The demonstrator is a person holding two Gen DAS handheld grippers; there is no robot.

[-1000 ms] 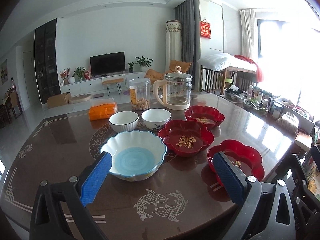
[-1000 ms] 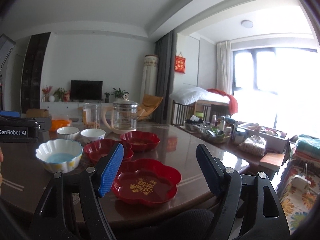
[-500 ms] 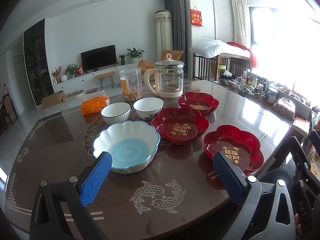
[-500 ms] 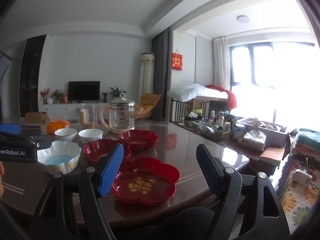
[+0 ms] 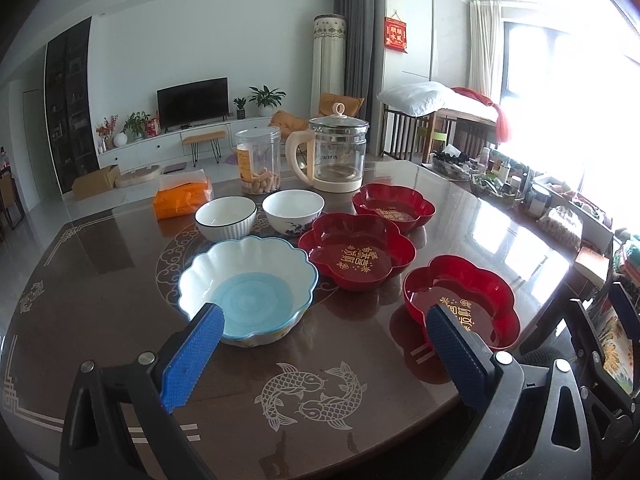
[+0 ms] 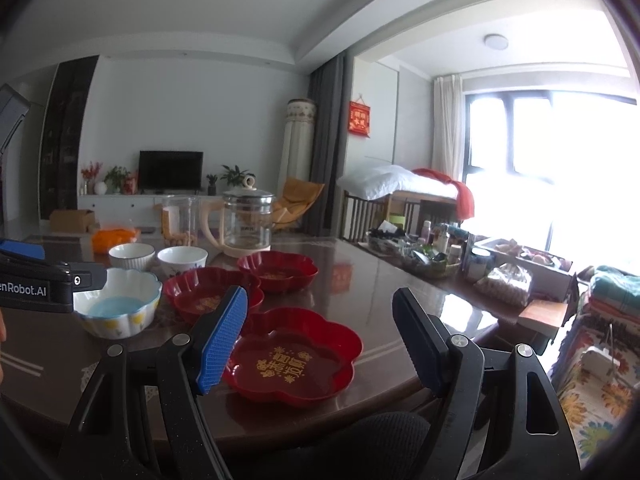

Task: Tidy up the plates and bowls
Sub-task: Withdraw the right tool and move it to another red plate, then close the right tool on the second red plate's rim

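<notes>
Three red flower-shaped plates (image 5: 362, 258) cross the counter (image 5: 100, 264) from centre to lower right; three bowls sit to their left: one scalloped blue-and-white bowl (image 5: 248, 288) and two small white bowls (image 5: 226, 216). One glass kettle (image 5: 338, 156) and one jar (image 5: 258, 164) stand behind.

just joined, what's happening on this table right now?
Nothing is held yet. Both handheld grippers hover open at the near edge of the table: the left gripper faces the scalloped blue-and-white bowl, the right gripper the nearest red plate. Two more red plates and two small white bowls sit unstacked behind.
</notes>
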